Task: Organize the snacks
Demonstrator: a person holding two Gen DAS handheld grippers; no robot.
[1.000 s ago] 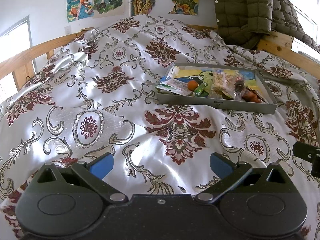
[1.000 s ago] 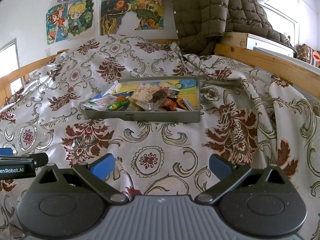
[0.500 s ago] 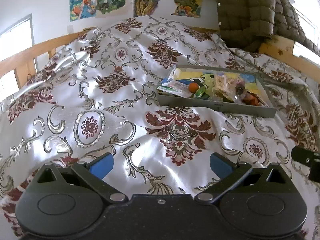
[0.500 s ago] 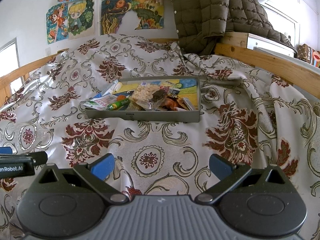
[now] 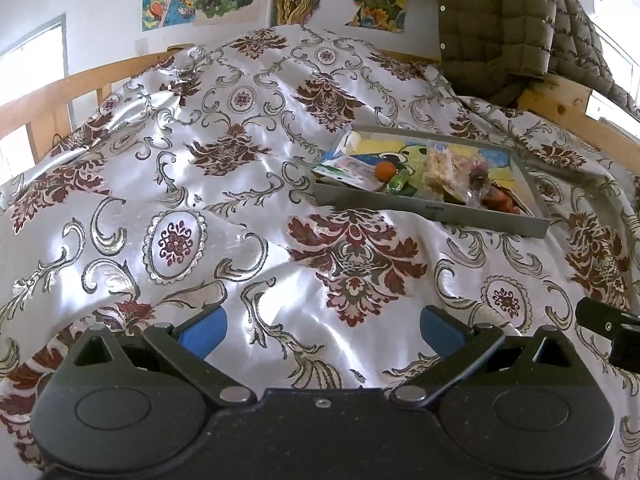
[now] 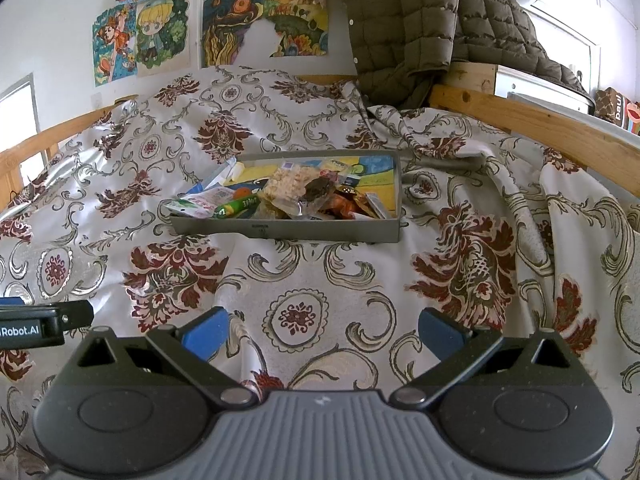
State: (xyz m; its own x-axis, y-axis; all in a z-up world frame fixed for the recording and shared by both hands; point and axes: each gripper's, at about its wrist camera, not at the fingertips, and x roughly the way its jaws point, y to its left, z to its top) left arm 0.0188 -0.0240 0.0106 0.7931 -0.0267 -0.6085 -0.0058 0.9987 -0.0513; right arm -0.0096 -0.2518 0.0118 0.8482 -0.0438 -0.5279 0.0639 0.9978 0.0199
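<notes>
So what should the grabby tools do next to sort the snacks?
Probably move the right tool forward toward the gray tray. Both it and the left tool are open, hold nothing, and hang over the bedspread, well short of the tray, where the snacks lie heaped in a pile.

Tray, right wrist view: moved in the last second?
No. The tray sits at the same spot against the red motif in front of it.

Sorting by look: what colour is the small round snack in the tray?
Orange, clearest in the left wrist view.
</notes>
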